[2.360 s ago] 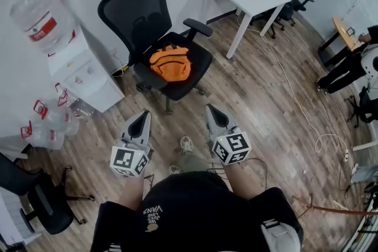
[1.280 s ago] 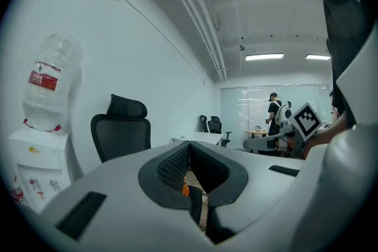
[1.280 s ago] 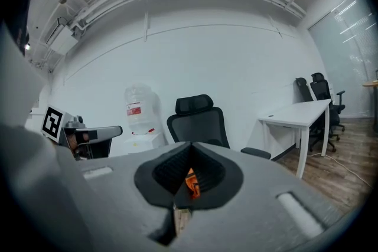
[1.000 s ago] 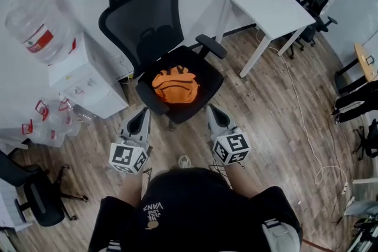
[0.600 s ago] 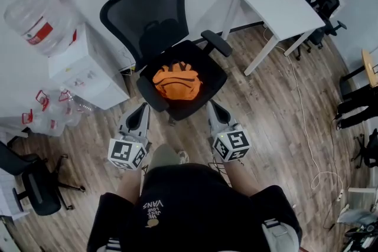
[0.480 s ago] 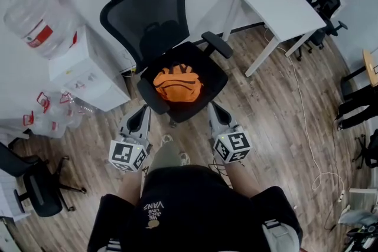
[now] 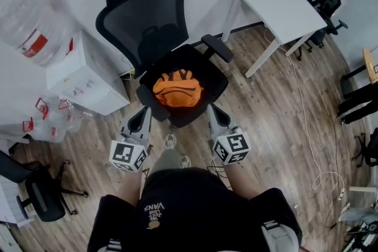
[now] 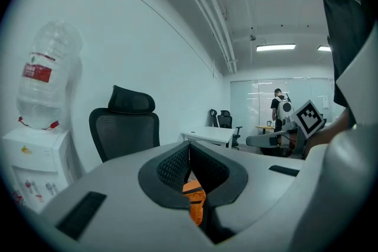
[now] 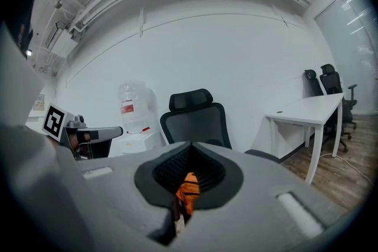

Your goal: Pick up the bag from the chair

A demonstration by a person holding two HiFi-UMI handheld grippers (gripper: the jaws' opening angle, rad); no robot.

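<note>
An orange bag (image 7: 177, 90) lies on the seat of a black mesh office chair (image 7: 144, 15) straight ahead of me. My left gripper (image 7: 144, 110) hangs just short of the seat's front left edge, jaws together and empty. At the front right edge my right gripper (image 7: 211, 108) is held the same way, shut on nothing. In the left gripper view the bag (image 8: 194, 200) shows through the hollow behind the closed left gripper (image 8: 189, 147), the chair (image 8: 125, 130) behind it. The right gripper view shows the bag (image 9: 188, 189) likewise behind the right gripper (image 9: 190, 147).
A white water dispenser (image 7: 82, 77) with a big bottle (image 7: 32, 20) stands left of the chair, empty bottles (image 7: 44, 118) beside it. A white desk (image 7: 277, 3) is at the right, a cable (image 7: 301, 109) on the wood floor. Another black chair (image 7: 29, 192) sits lower left.
I have stepped closer: the chair and bag have come nearer to both grippers, whose tips now reach the seat's front edge. Both grippers stay shut and level.
</note>
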